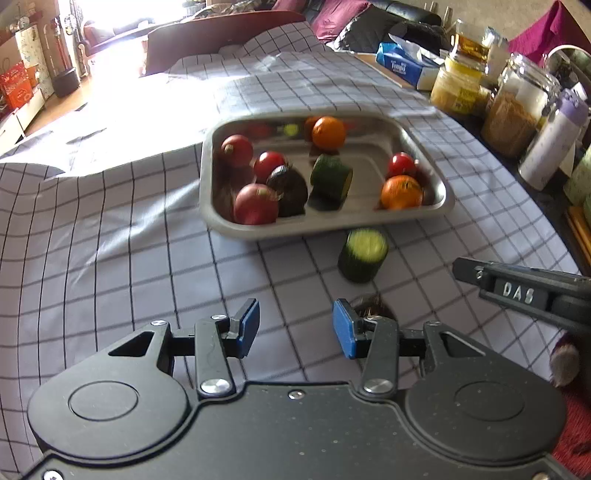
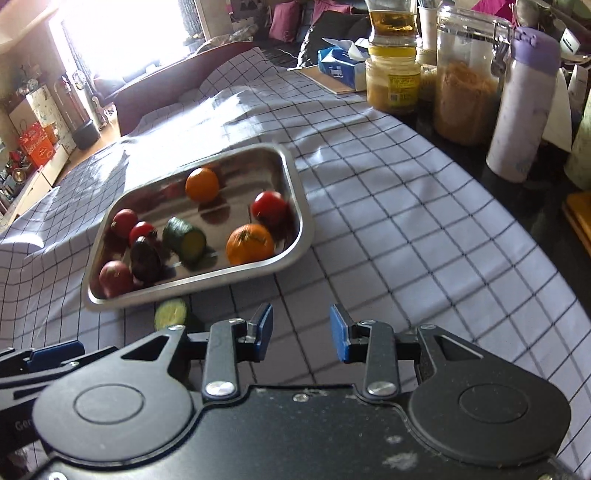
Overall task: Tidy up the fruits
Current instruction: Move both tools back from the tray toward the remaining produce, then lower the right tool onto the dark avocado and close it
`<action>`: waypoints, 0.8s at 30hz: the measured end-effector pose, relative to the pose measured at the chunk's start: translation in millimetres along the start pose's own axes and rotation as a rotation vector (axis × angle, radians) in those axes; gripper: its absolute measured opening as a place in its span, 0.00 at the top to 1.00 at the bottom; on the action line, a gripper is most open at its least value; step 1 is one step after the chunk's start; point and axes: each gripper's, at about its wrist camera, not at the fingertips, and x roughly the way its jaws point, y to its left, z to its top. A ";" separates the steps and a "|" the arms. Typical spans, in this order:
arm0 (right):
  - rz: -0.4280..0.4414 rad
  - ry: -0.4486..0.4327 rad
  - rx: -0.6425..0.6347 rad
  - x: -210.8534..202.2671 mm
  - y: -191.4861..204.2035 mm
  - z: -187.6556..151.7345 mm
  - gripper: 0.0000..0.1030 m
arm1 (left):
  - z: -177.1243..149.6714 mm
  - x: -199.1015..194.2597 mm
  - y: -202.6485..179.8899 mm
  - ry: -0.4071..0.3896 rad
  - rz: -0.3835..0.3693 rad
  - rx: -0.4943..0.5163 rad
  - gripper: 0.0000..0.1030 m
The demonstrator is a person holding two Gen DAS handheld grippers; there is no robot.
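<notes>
A steel tray [image 1: 325, 230] [image 2: 207, 282] on the checked cloth holds two oranges [image 1: 328, 132] [image 2: 250, 243], several red fruits [image 1: 256, 205] [image 2: 269, 207], a dark fruit [image 1: 288, 184] [image 2: 145, 258] and a cucumber piece [image 1: 330, 177] [image 2: 184, 238]. Another cucumber piece [image 1: 364, 254] [image 2: 170, 314] stands on the cloth just before the tray's near rim. My left gripper [image 1: 295, 328] hovers short of it, open, with nothing between its pads. A dark round thing [image 1: 373, 306] lies half hidden behind its right finger. My right gripper [image 2: 302, 332] is open by a narrow gap over bare cloth, right of the tray.
Jars [image 1: 517, 107] [image 2: 467, 74], a lilac-capped bottle [image 1: 550, 144] [image 2: 524, 107] and a blue tissue box [image 1: 402, 66] [image 2: 340, 66] line the table's right edge. A chair back [image 1: 221, 33] stands at the far side. The right gripper's body [image 1: 517, 291] reaches in beside the left one.
</notes>
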 end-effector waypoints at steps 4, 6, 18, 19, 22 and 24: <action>0.044 -0.007 -0.036 -2.8 11.6 -26.4 0.64 | -11.8 -4.1 5.2 0.000 -0.003 -0.002 0.49; 0.077 -0.010 -0.055 -4.6 18.6 -37.7 0.64 | -15.5 -5.3 9.0 -0.010 0.005 -0.013 0.49; 0.122 -0.072 -0.103 -11.5 43.6 -62.6 0.60 | -21.6 5.2 37.7 -0.005 0.075 -0.085 0.49; 0.125 -0.072 -0.106 -11.3 44.9 -63.9 0.59 | -21.5 6.2 39.1 0.000 0.074 -0.088 0.49; 0.106 -0.076 -0.112 -7.0 49.0 -65.7 0.58 | -21.7 8.9 41.7 0.009 0.072 -0.094 0.49; 0.089 -0.095 -0.120 -5.2 52.1 -67.1 0.56 | -22.3 9.7 41.9 0.011 0.074 -0.093 0.49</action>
